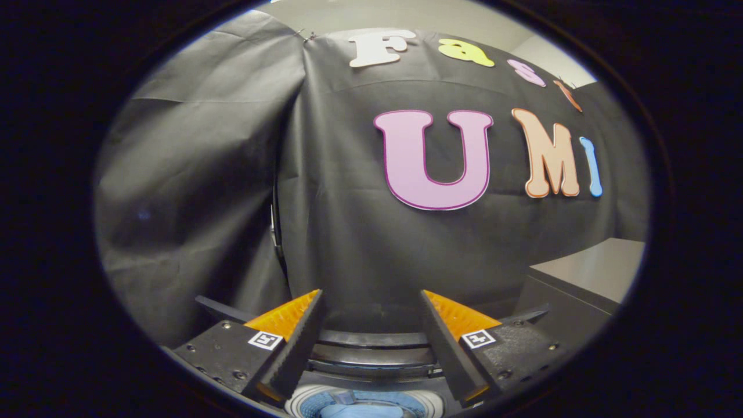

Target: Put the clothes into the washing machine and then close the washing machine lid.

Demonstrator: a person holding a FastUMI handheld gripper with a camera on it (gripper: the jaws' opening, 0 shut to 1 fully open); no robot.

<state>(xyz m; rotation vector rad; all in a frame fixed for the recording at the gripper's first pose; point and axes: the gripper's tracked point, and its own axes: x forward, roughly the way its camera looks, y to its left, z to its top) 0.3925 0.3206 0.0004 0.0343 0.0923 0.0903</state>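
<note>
- Gripper [371, 342] held high, jaws spread wide apart, nothing between them and nothing touched.
- Ribbed, saw-toothed inner faces on both fingers [296, 348], wedge-shaped, narrowing toward the tips; small square printed markers stuck on the flat blocks behind them.
- Down below and between the jaws, washing machine [371, 371] with its round opening: pale ring-shaped rim, smooth and glossy.
- Inside that opening, clothes [360, 409], soft blue fabric, bunched; just a sliver seen, so shape hard to tell.
- Just ahead of the jaws, dark curved lid [371, 339] of the machine, standing up behind the opening, hard and slightly shiny, banded edges stacked one over another.
- Beyond the jaws, black cloth wall [325, 203], matte, hanging in loose folds with a vertical seam off to the left of the left finger.
- Off past the right finger, counter [592, 273]: flat grey top, smooth, over a dark boxy front with a sharp straight edge.
</note>
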